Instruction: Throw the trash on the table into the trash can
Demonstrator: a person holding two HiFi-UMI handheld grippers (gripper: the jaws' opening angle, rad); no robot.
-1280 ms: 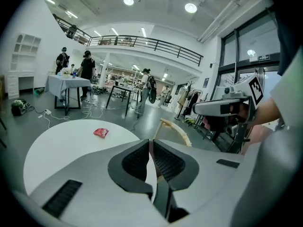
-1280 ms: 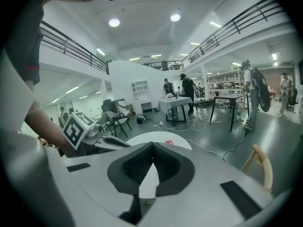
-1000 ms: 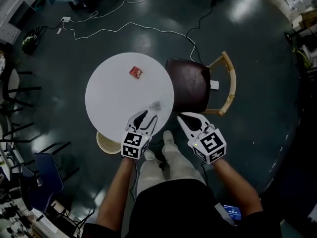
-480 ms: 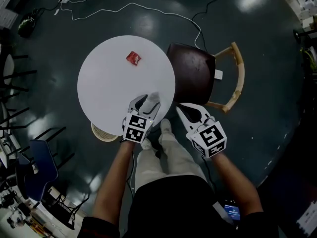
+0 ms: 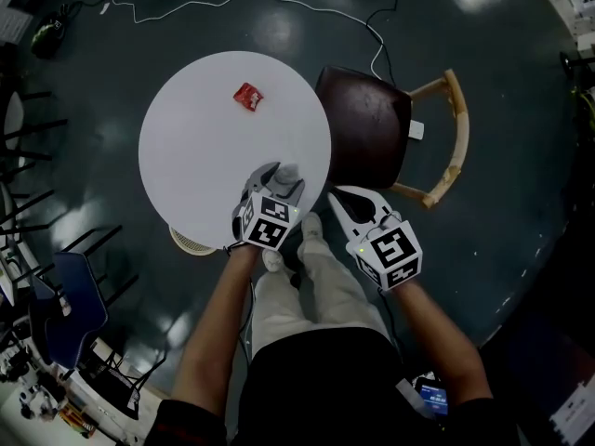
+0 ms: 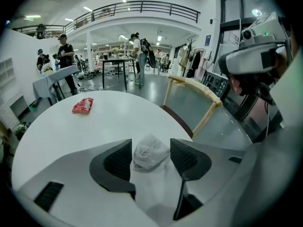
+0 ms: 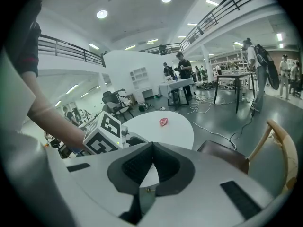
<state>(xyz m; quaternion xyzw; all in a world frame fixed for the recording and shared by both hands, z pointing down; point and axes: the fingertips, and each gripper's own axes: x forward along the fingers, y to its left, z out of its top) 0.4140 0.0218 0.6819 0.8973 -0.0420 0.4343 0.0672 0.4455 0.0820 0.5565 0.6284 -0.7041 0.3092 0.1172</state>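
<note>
Left tongs (image 6: 149, 145), jaws just opened wide, straddle a crumpled clear plastic wad (image 6: 151, 156) near the round white surface's (image 6: 109, 119) edge, not squeezing it. Right tongs (image 7: 151, 148), closed and empty, hover beside that edge. A small red wrapper (image 6: 82, 106) lies farther across.

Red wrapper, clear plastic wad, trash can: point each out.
red wrapper (image 5: 248, 96), head view, its middle
clear plastic wad (image 6: 150, 151), left gripper view, its crumpled middle
trash can (image 5: 191, 242), head view, the visible part of its rim
</note>
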